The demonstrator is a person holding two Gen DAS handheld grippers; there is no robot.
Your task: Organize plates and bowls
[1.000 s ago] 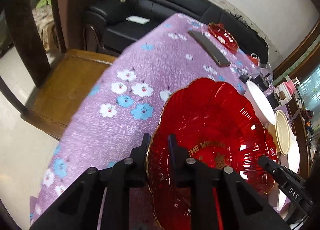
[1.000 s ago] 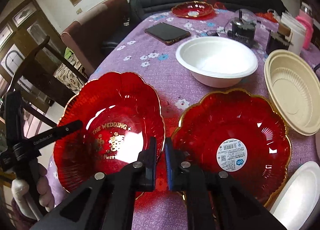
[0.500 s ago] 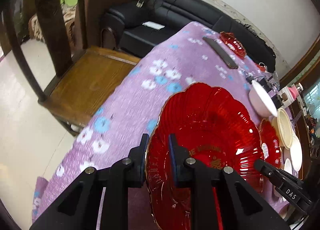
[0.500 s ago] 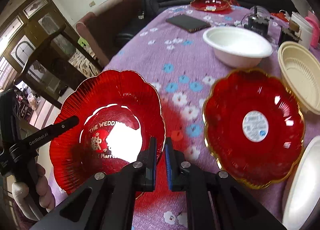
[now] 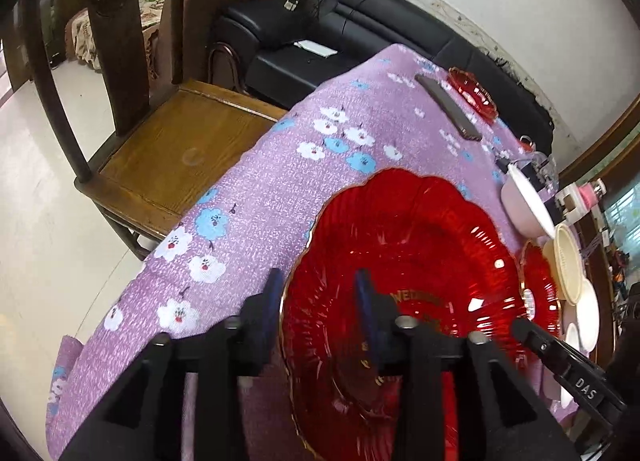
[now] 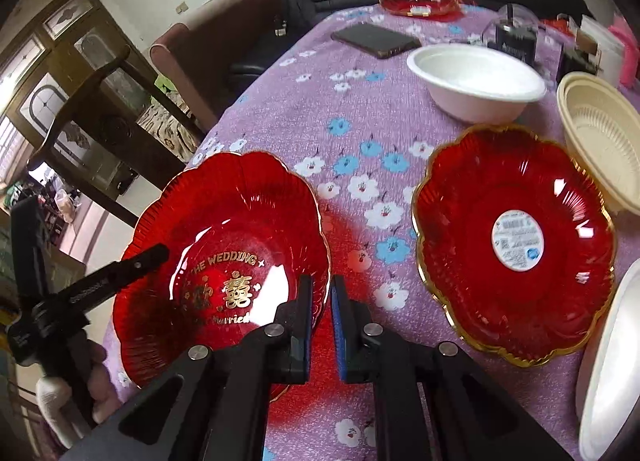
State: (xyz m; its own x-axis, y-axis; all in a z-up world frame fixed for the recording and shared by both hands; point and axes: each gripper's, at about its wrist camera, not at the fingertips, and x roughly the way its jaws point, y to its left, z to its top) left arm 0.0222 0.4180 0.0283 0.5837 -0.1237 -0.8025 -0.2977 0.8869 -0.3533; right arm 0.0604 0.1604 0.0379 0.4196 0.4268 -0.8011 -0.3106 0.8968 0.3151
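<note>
My left gripper (image 5: pixel 316 297) is opening around the wedding plate's (image 5: pixel 408 253) rim, pads off it. My right gripper (image 6: pixel 321 315) pinches its opposite rim. Beyond lie the second red plate (image 6: pixel 516 241) and a white bowl (image 6: pixel 476 79) on the purple tablecloth (image 6: pixel 340 101).

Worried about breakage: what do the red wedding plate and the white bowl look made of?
Red wedding plate: glossy translucent red plastic or glass, ribbed with a gold rim; highlights suggest either. White bowl: matte, thick-rimmed, probably disposable foam or pulp.
</note>
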